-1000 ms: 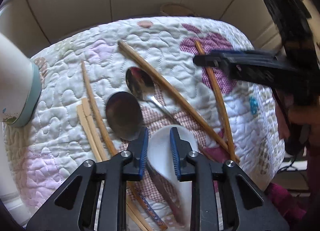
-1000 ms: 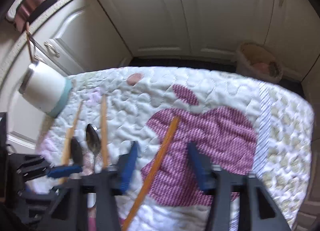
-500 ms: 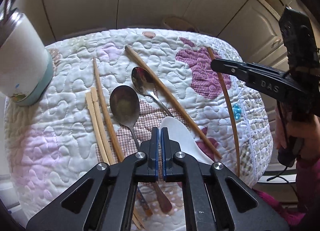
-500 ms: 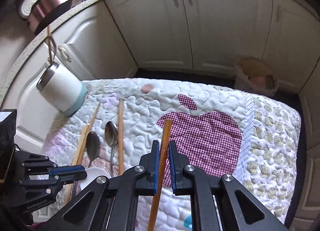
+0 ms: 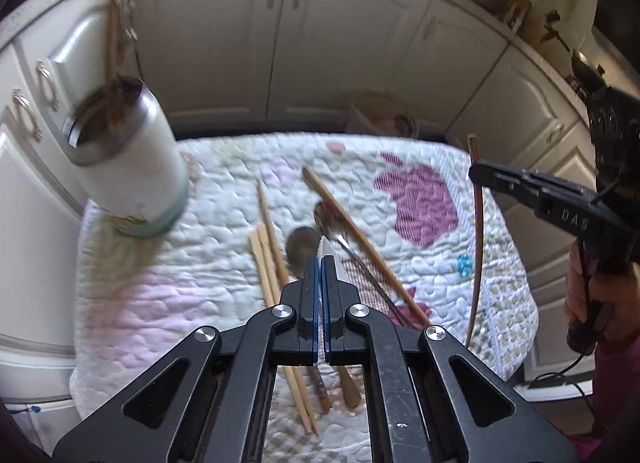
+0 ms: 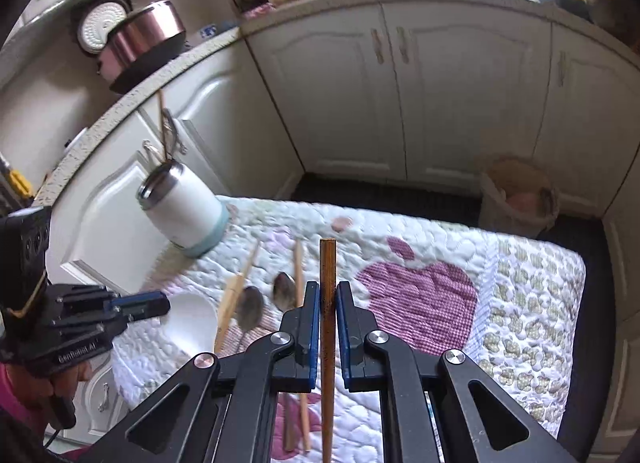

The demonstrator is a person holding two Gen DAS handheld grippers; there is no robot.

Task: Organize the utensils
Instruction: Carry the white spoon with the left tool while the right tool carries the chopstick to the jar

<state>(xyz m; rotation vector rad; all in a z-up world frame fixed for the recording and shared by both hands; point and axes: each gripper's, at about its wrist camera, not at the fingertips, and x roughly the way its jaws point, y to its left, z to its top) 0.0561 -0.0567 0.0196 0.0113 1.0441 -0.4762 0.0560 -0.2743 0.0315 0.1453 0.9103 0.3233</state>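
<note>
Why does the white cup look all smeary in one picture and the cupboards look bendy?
Left wrist view: the cup is blurred because the camera is moving; right wrist view shows it sharper. Both views: the fisheye lens curves the cupboards.

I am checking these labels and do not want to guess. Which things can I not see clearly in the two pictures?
- White spoon: in the left wrist view the left gripper covers nearly all of it.
- Tumbler: blurred in the left wrist view; its contents are unclear.
- Dark chopstick: the bottom edge of the right wrist view cuts off its lower end below the right gripper.
- Metal spoons: handles hidden behind the right gripper.
</note>
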